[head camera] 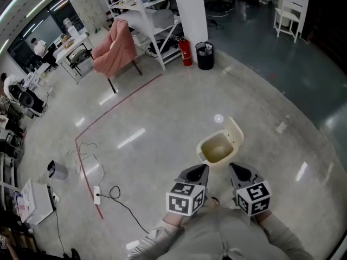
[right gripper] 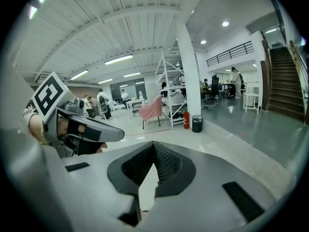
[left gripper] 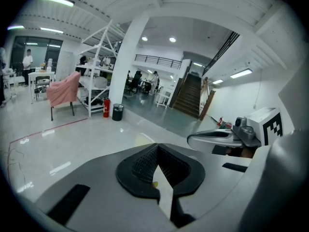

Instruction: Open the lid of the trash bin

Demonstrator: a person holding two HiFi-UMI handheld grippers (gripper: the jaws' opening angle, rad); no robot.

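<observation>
The small cream trash bin stands on the floor in the head view, just beyond both grippers. Its lid is tipped up at the far right side and the inside shows. My left gripper is shut and empty, a little short of the bin's near left. My right gripper is also shut and empty, at the bin's near right. Neither touches the bin. The left gripper view has the jaws together, with a pale sliver of the lid beyond them. The right gripper shows shut in its own view.
A black waste basket and a red fire extinguisher stand by the white pillar far ahead. A chair with a pink cover and white shelving are at the back left. A power strip and cables lie on the floor at left.
</observation>
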